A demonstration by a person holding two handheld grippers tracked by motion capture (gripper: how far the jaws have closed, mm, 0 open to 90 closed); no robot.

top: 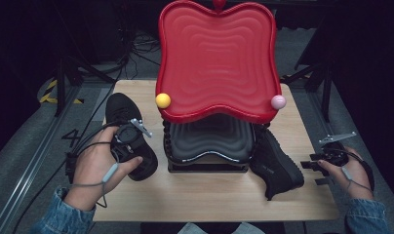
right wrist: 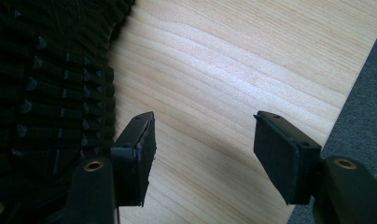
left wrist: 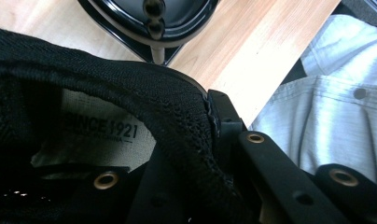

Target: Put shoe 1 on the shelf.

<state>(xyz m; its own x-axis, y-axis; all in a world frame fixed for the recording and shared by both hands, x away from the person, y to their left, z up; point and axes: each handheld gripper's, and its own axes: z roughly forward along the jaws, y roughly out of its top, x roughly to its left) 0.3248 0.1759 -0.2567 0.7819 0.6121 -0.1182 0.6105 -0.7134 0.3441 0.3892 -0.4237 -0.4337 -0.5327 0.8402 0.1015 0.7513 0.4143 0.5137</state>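
A black mesh shoe (top: 121,109) is at the table's left, and my left gripper (top: 131,140) is shut on its heel end. In the left gripper view the jaws clamp the shoe's collar (left wrist: 144,93), one inside over the printed insole (left wrist: 102,131) and one outside. A second black shoe (top: 278,163) lies on its side at the right, beside the rack. My right gripper (top: 316,170) stands open just right of it, near the table's right edge. In the right gripper view the ribbed sole (right wrist: 46,84) lies left of the open right gripper (right wrist: 205,144), with only bare wood between the pads.
A two-tier rack stands mid-table: a red wavy tray (top: 214,116) above a black tray (top: 209,139). A yellow ball (top: 163,100) and a pink ball (top: 278,102) cap its front corners. The wooden table (top: 209,195) has grey floor (right wrist: 364,116) around it.
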